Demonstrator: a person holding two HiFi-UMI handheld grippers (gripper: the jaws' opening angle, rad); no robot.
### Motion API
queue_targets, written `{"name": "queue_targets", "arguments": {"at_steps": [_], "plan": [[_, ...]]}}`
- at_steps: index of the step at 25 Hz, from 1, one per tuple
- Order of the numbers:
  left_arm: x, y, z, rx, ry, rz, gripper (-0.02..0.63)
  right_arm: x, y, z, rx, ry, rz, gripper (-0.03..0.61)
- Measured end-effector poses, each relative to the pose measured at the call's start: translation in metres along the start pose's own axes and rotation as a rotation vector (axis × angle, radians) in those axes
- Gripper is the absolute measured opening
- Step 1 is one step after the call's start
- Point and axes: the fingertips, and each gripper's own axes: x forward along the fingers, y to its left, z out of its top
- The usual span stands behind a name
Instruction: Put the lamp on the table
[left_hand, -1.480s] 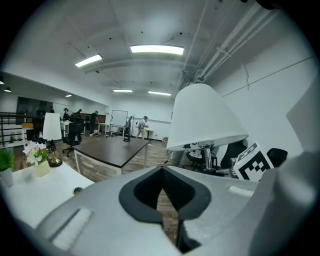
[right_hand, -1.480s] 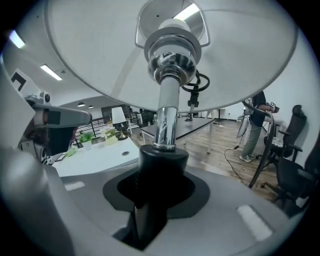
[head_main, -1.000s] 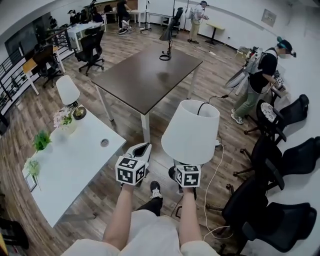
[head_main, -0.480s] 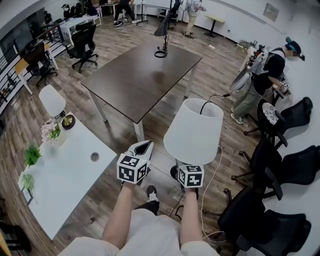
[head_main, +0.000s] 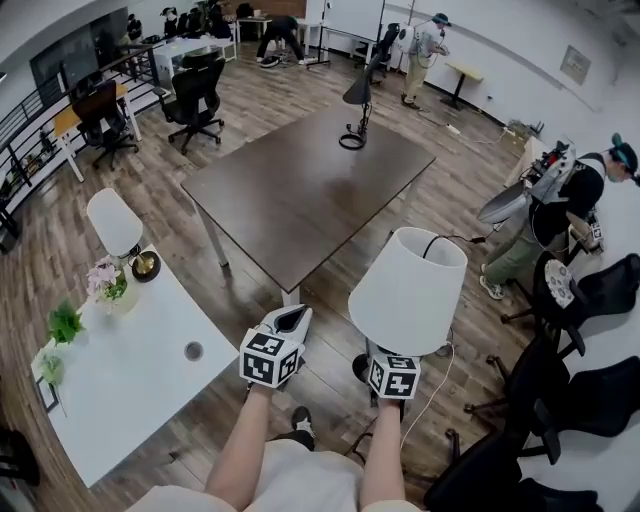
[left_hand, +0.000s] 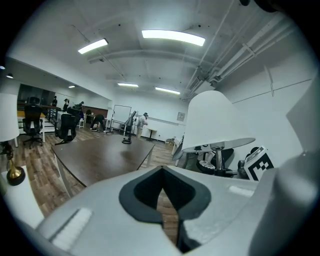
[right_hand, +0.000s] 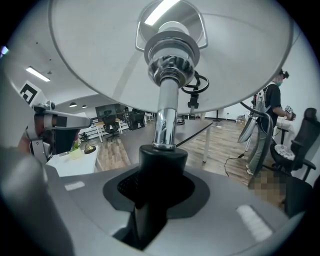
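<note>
The right gripper (head_main: 391, 366) was clamped on the lamp (head_main: 408, 292): in the right gripper view its jaws pressed from both sides on the black lower part of the stem (right_hand: 156, 180), and the chrome tube rose from there into the white shade (right_hand: 100, 55) above. In the head view the lamp stood upright in the air over the wooden floor (head_main: 330, 375), to the right of the person's legs and just beside the near right corner of the dark brown table (head_main: 300, 190); it did not touch the table. A black cable (head_main: 446, 238) came out from the top of the shade and went down on the far right side. The left gripper (head_main: 287, 325) was at the left of the lamp, near it but apart from it. In the left gripper view its jaws were together at the tips, with nothing between them; only a thin line of floor showed through. On the far part of the dark brown table stood a black desk lamp (head_main: 357, 108). At the near left was a white table (head_main: 130, 380) with a small white-shaded lamp (head_main: 115, 222) and a pot of flowers (head_main: 108, 287) on its far end. At the right side stood a person (head_main: 560, 215) and several black office chairs (head_main: 590, 300).
</note>
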Motion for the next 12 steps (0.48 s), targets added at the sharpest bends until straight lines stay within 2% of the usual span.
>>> {"name": "queue_targets", "arguments": {"at_steps": [12], "plan": [[0.045,0.035,0.009,-0.05,-0.002,0.019,0.0,0.047,-0.02,0.03,-0.007,0.022,0.006,0.132]]}}
